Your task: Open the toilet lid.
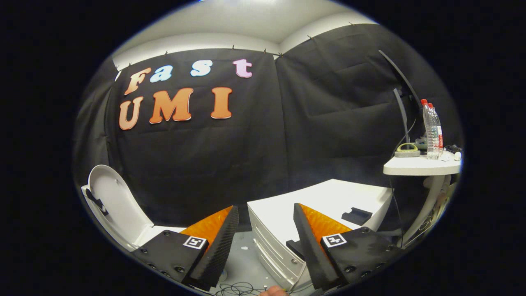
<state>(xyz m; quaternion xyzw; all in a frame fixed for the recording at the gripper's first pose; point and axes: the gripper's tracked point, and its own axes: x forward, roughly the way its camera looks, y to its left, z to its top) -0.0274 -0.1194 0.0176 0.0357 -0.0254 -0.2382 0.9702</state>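
Clearly the toilet lid stands raised at the lower left of the frame, tilted back against the black cloth wall, well to the left of the claw and apart from it. One lid shows, white, with a dark fitting on the edge facing the wall. The claw sits at the bottom centre with its two fingers spread wide and nothing between them; through the gap shows a grey floor and a tangle of thin black cable. Each finger's base carries one square marker, two in all. Just ahead of the right finger stands one white drawer unit with three drawer fronts, and one small black object lies on its top. At the right of the frame one white round table on a single leg carries two clear bottles with red caps, touching each other, with some small items beside them that are too small to tell.
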